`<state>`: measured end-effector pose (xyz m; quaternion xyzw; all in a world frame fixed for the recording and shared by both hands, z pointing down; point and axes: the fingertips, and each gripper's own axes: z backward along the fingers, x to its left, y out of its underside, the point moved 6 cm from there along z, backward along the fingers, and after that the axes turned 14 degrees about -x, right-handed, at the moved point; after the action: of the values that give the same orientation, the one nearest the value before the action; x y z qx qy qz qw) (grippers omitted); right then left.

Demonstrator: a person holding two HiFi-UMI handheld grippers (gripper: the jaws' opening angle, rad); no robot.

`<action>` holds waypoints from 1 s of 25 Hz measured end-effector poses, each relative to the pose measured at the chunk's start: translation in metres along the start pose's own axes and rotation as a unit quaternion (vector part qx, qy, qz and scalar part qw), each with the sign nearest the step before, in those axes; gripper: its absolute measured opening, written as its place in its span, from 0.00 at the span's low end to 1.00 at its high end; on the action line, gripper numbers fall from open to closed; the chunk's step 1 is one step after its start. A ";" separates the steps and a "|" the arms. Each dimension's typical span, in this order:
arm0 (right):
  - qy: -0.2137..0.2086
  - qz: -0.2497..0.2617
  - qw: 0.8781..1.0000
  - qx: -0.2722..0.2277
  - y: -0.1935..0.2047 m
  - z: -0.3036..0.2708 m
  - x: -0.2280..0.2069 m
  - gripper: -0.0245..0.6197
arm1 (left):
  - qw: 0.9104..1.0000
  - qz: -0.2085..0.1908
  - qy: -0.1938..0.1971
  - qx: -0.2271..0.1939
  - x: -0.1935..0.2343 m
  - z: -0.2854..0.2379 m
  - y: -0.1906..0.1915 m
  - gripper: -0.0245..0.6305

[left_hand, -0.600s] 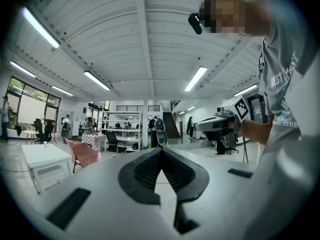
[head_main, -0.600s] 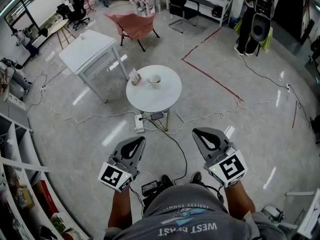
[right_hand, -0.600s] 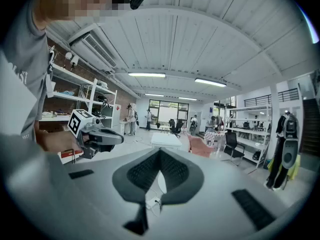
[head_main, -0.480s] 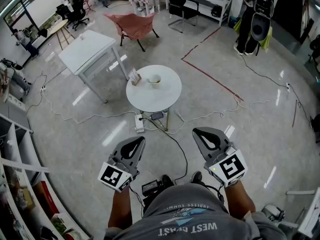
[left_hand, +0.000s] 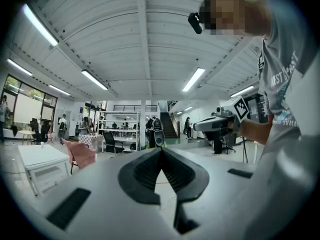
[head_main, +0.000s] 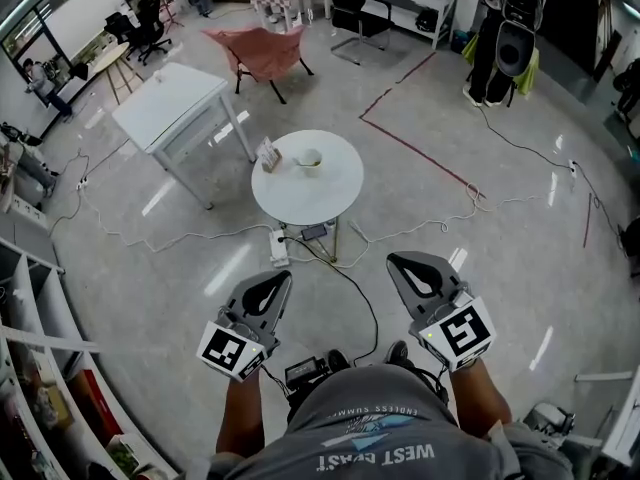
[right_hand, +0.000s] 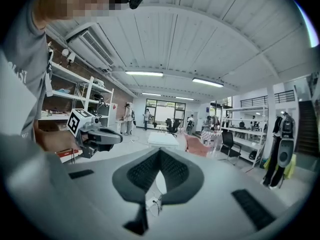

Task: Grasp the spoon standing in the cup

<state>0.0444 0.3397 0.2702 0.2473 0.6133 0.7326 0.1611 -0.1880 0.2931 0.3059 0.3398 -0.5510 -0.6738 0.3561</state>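
While claws (head_main: 278, 282) (head_main: 398, 264) hang shut, cup (head_main: 308, 159) well ahead

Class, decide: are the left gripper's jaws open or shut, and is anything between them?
Shut, empty: the left gripper shows jaw tips touching in the left gripper view, nothing between them.

The floor (head_main: 520, 248) is glossy, polished grey. The round table (head_main: 335, 196) has a smooth white top; the left gripper (head_main: 284, 277) and right gripper (head_main: 393, 261) are matt grey plastic with ribbed black pads (left_hand: 142, 171).
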 end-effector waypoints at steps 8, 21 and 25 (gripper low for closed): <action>0.031 -0.066 0.997 0.028 0.009 -0.003 -0.003 0.04 | 1.000 0.004 0.006 0.002 0.009 -0.003 0.004 0.04; 0.009 -0.093 0.996 0.015 0.027 -0.019 -0.071 0.04 | 0.999 0.006 -0.031 0.028 0.017 -0.052 0.014 0.04; -0.010 -0.097 0.995 0.010 0.035 -0.028 -0.106 0.04 | 0.998 -0.001 -0.049 0.035 0.021 -0.081 0.017 0.04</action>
<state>0.1187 0.2522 0.2829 0.1956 0.6398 0.7052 0.2347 -0.1277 0.2320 0.3082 0.3192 -0.5906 -0.6703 0.3160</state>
